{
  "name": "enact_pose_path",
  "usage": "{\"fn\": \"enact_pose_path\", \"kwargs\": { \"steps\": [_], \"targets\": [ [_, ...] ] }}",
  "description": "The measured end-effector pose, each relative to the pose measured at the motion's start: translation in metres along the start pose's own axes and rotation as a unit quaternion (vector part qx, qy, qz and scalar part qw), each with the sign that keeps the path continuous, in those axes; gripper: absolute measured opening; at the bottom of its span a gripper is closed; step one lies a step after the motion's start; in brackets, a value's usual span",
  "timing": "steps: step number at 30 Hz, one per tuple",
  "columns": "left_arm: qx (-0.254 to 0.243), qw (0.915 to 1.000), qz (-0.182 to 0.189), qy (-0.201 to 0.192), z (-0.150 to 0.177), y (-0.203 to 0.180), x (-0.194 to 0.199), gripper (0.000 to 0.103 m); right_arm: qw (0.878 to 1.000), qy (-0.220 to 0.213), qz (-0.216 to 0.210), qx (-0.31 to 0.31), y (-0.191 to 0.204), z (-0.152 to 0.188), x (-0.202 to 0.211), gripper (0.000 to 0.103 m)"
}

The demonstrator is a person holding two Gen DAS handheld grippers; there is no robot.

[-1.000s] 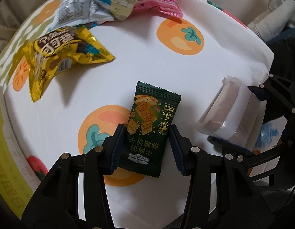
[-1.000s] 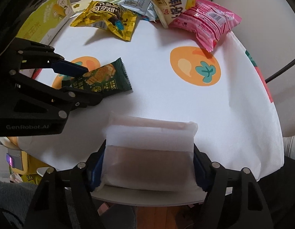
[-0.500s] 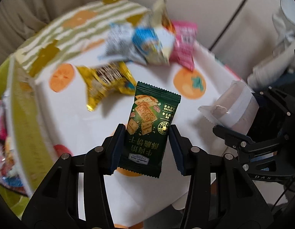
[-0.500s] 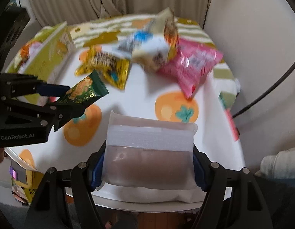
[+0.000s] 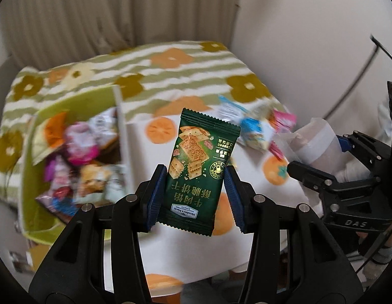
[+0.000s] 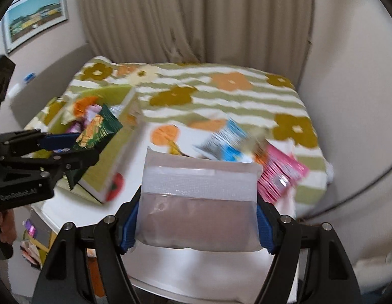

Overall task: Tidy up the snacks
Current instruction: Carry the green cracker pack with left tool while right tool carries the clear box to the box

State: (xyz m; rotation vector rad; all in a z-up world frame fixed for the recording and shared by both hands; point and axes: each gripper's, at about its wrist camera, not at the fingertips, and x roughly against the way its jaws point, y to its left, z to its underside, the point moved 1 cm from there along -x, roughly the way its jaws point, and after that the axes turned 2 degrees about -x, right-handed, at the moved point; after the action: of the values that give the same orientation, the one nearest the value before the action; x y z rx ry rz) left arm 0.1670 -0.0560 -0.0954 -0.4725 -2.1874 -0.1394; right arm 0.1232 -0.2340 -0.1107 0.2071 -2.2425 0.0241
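Transport step, both hands loaded, nothing dropped yet. The left gripper (image 5: 196,195) is clamped narrow on the lower half of a dark green foil cracker packet with gold print (image 5: 202,169), held upright in the air; the right gripper (image 6: 196,224) is at a middling width, pads pressed on the two sides of a frosted translucent pouch with a brownish block inside (image 6: 199,202), also airborne. Landmark is the lime-green open cardboard box (image 5: 31,177), already part full of mixed wrappers (contents blurred, can't name them). Relative to that box: the green packet sits just to its right and above its rim level in the left wrist view, and in the right wrist view it appears in front of the box's opening; the frosted pouch is further right of the box, over the round table with the white orange-print cloth (image 6: 170,273). Loose packs still to the right of the box on that cloth: a blue-white bag (image 6: 226,141) and a pink bag (image 6: 282,174). Judged next: carry the green packet over the box opening, lower past the rim, widen the jaws; then the same for the pouch (one at a time, the opening looks tight for two grippers).
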Motion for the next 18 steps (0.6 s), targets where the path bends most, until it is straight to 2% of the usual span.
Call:
{"fn": "enact_pose_path", "kwargs": {
  "steps": [6, 13, 18],
  "targets": [
    [0.062, 0.9969, -0.048, -0.006, 0.01, 0.069, 0.014, 0.043, 0.998, -0.009, -0.059, 0.028, 0.05, -0.034, -0.017, 0.071],
    [0.123, 0.9876, -0.097, 0.011, 0.033, 0.156, 0.006, 0.043, 0.992, 0.004, -0.112, 0.052, 0.113, -0.062, -0.057, 0.071],
    [0.133, 0.9832, -0.121, 0.031, 0.047, 0.199, -0.01, 0.043, 0.989, 0.021, -0.132, 0.065, 0.15, -0.073, -0.086, 0.071]
  ]
}}
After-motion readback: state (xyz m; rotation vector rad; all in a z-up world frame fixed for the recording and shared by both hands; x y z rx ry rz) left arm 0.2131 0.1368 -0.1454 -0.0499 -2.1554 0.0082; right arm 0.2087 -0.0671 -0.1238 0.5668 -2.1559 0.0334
